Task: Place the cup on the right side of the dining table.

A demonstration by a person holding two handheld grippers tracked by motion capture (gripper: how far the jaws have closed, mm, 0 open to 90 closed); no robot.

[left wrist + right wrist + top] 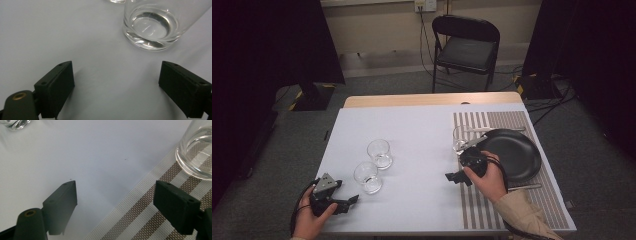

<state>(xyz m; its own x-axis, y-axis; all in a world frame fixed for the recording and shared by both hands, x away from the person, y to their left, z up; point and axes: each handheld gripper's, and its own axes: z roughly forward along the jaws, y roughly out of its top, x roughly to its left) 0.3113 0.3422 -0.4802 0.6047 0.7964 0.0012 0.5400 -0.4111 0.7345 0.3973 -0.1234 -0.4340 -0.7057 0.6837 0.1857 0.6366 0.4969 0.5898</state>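
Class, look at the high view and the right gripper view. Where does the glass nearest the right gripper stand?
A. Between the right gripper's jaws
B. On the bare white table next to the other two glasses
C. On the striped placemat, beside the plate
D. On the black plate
C: the glass stands on the striped placemat just left of the black plate, ahead of the open right gripper.

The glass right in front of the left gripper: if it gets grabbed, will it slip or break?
The glass looks smooth and shiny, so it may well slip between the flat black jaws of the left gripper. Its base looks thick, so it is probably heavy for its size and unlikely to tip. It is clear glass, so a drop onto the table could break it.
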